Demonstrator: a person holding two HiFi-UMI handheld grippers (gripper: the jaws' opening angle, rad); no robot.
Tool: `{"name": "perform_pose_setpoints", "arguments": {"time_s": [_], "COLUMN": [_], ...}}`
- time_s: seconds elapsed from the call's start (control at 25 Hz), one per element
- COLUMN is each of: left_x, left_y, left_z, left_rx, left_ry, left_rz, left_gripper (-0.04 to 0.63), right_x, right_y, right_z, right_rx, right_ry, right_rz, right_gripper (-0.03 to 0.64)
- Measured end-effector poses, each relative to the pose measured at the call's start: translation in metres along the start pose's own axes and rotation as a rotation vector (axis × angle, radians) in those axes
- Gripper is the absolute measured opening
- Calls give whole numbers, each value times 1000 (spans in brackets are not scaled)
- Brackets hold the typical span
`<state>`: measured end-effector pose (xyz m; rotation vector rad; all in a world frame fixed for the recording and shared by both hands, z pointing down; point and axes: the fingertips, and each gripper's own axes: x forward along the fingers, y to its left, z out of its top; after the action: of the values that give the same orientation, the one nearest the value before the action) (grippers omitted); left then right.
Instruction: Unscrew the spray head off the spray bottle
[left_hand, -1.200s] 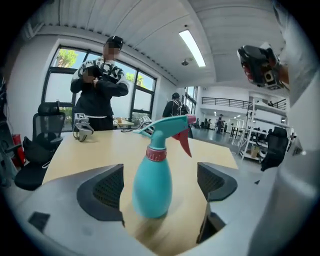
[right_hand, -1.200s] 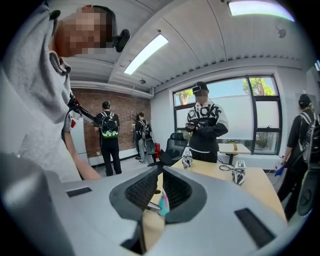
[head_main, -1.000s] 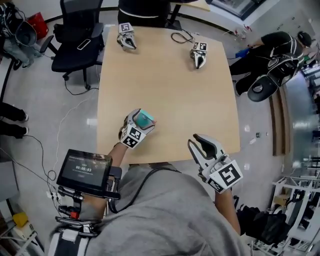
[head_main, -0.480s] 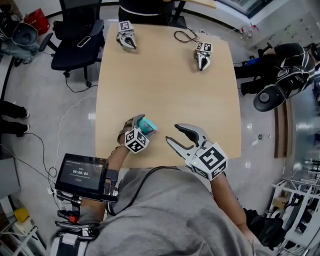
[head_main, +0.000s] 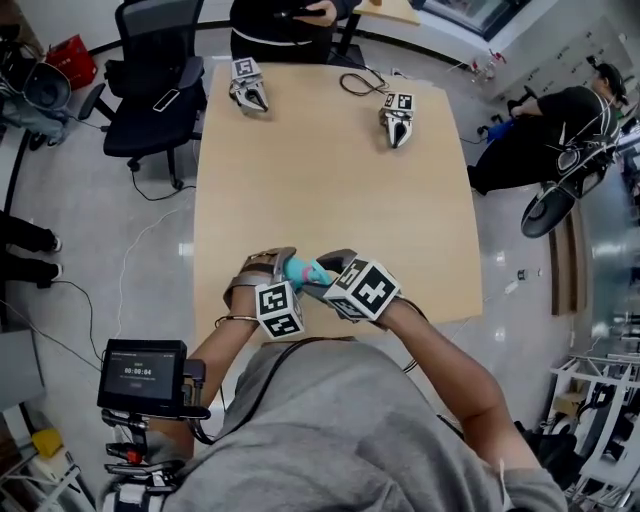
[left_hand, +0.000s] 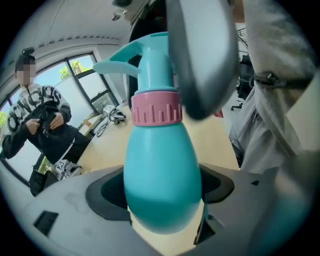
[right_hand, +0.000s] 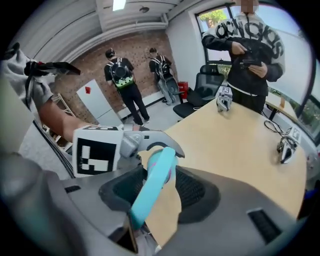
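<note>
left gripper (left_hand: 160, 192): jaws clamped on the fat lower body of the teal spray bottle (left_hand: 162, 170), one pad on each side
right gripper (right_hand: 160, 190): jaws apart, straddling the spray head (right_hand: 152, 182); strip of table shows between the head and one pad
bottle location: in the air between the two grippers, over the near edge of the table (head_main: 330, 170), head end toward the right gripper
collar: pink ribbed ring (left_hand: 155, 107) seated between body and head
in the way: one grey finger of the right gripper lies across the side of the spray head in the left gripper view; in the head view the two marker cubes hide most of the bottle, only a teal bit shows
far end of table: two spare grippers (head_main: 247, 85) (head_main: 397, 113) lying idle, well apart; black cable (head_main: 355, 80) coiled near the second one
off table: black office chair (head_main: 150, 90) at far left, dark flat item on its seat
counts: 1 bottle; 4 grippers (2 held, 2 idle); 1 chair
people: one stands at the far table end (right_hand: 250, 45), hands together; two with backpacks (right_hand: 120, 75) by the brick wall; one more off to the right (head_main: 540, 120)
arms: both forearms bent inward, grippers meeting close to the torso, cubes facing up
left forearm: small lit screen (head_main: 140, 375) strapped on
</note>
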<state>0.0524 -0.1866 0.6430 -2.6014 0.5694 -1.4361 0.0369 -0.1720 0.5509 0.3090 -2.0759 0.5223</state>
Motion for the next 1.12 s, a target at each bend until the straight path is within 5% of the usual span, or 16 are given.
{"name": "perform_pose_setpoints", "arguments": {"time_s": [0.12, 0.28, 0.44, 0.56, 0.68, 0.76, 0.84, 0.92, 1.04, 1.12], "left_x": [-5, -27, -45, -61, -77, -82, -84, -80, -63, -55], "left_y": [-1, -22, -40, -61, -87, -98, -101, -90, -48, -17], "left_z": [0, 5, 17, 28, 33, 36, 38, 38, 28, 17], "left_rx": [26, -53, -107, -107, -96, -94, -137, -233, -420, -556], "left_ry": [12, -86, -163, -217, -249, -249, -254, -265, -274, -278], "left_rz": [-14, -134, -262, -368, -460, -469, -447, -385, -190, -59], "left_gripper": [388, 385, 382, 379, 379, 379, 379, 379, 379, 379], "right_x": [7, -1, -13, -26, -37, -39, -42, -54, -99, -116], "right_y": [0, 18, 40, 64, 95, 110, 113, 100, 50, 32], "right_z": [1, -1, 0, -7, -25, -33, -27, -1, 47, 53], "right_rx": [-29, -134, -344, -734, -1297, -1487, -1399, -1137, -499, -92], "right_ry": [17, 54, 81, 94, 119, 141, 98, -71, -429, -562], "right_rz": [-3, 65, 118, 177, 175, 125, 74, -16, -232, -287], "right_gripper": [158, 150, 147, 147, 146, 147, 150, 233, 258, 258]}}
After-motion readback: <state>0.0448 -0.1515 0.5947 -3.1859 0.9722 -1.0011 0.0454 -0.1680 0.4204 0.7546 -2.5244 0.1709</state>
